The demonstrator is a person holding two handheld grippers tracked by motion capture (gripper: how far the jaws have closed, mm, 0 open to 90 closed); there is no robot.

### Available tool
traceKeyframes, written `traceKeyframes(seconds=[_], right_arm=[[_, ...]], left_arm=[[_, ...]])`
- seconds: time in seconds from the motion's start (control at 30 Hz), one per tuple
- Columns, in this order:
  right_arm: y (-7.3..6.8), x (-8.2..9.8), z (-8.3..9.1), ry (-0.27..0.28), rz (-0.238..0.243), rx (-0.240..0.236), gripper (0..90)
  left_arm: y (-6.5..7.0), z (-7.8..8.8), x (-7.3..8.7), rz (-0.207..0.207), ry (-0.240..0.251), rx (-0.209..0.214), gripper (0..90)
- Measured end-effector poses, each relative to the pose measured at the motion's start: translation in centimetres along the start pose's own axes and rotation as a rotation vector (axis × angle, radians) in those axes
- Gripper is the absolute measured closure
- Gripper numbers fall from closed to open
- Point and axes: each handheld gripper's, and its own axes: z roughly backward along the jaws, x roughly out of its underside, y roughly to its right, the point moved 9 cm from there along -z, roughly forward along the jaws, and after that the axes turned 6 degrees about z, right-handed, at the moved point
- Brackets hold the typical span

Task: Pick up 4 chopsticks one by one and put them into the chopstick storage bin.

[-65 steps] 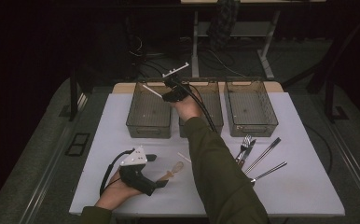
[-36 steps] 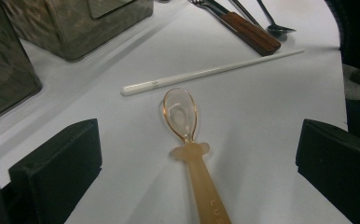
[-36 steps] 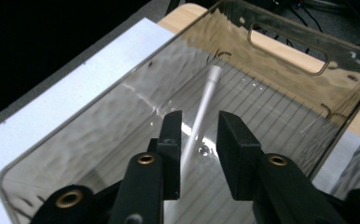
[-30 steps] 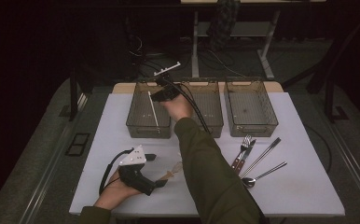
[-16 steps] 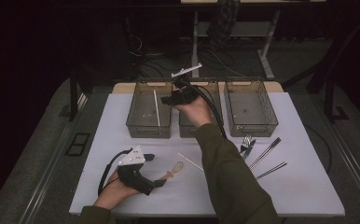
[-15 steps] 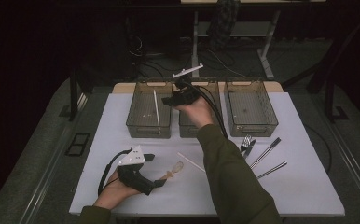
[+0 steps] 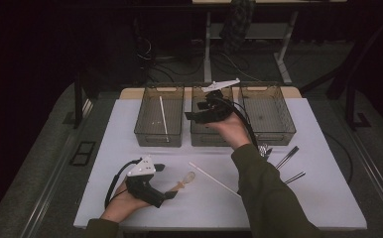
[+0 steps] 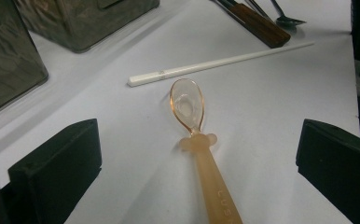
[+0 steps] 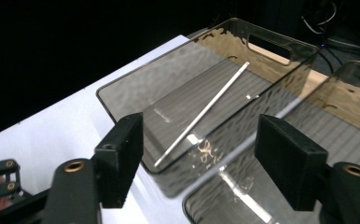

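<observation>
Fingers (image 9: 127, 154) apart above slim white chopstick (image 9: 206, 109)

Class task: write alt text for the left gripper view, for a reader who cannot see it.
A translucent orange plastic spoon lies on the white table between the left gripper's open black jaws, untouched. A white chopstick lies beyond its bowl, with clear bins and dark-handled cutlery farther off.

The black two-jaw right gripper (image 7: 195, 116) is held out on a stretched arm in a dark green sleeve, its jaws wide apart with nothing between them; they have just been opening. The black left gripper (image 7: 172, 195) rests low near the person, jaws also apart.
</observation>
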Motion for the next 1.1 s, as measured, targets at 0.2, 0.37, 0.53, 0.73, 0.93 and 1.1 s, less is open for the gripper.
traceKeyframes(seconds=[0.2,0.37,0.53,0.73,0.93,1.1], right_arm=[[0.2,1.3,1.7,-0.005,0.023,0.060,29.1],[-0.1,2.7,2.9,-0.012,0.026,0.069,26.1],[-0.8,3.9,4.3,-0.013,0.046,0.068,24.6],[-1.6,5.9,5.9,-0.025,0.076,0.062,24.5],[-2.4,8.5,7.3,-0.066,0.086,0.034,22.7],[-3.1,10.2,8.2,-0.090,0.089,0.013,22.6]], left_arm=[[0.0,0.0,0.0,0.000,-0.003,-0.005,0.0],[0.0,0.0,0.0,0.001,-0.003,-0.006,0.0],[0.0,0.1,0.0,-0.003,-0.001,-0.010,0.0],[-0.1,0.0,0.1,0.009,0.001,-0.010,0.0],[-0.1,0.0,0.2,0.012,0.004,-0.018,0.0],[-0.3,0.1,0.3,0.023,0.004,-0.024,0.0]])
